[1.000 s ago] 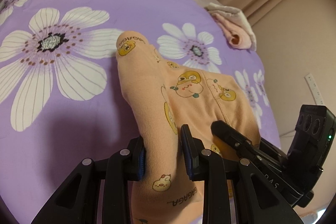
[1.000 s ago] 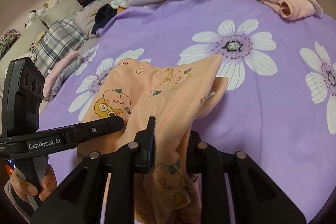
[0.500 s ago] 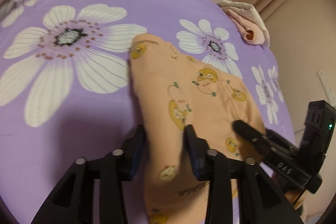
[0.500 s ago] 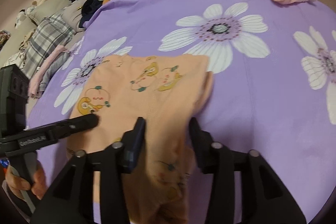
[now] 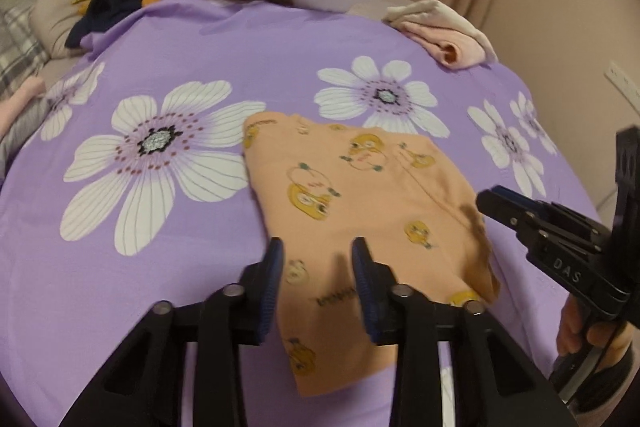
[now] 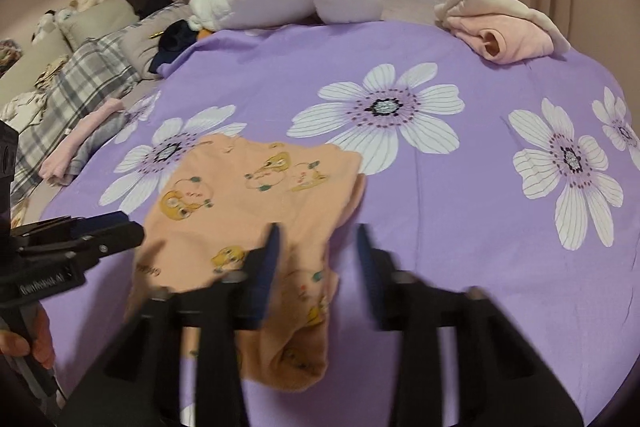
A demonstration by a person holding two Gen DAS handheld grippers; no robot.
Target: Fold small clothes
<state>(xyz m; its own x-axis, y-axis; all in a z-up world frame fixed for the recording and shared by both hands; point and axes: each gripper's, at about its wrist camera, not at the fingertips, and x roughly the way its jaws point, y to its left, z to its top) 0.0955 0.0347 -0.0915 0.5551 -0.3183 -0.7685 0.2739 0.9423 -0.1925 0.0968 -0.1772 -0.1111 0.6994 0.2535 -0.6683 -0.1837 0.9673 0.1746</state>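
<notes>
Orange garment (image 5: pixel 360 211): lying flat on purple sheet (image 5: pixel 200 39), centre. Left gripper (image 5: pixel 318 267) and right gripper (image 6: pixel 316 259): both hanging open, holding nothing. Risk: loose 5 o'clock edge is bunching, skewing any fold.

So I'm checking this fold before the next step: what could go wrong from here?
The orange garment lies loose on the purple sheet with both grippers open. Its right edge looks bunched, so a crooked fold may set. The left gripper and right gripper hover close and could snag or drag it.
</notes>
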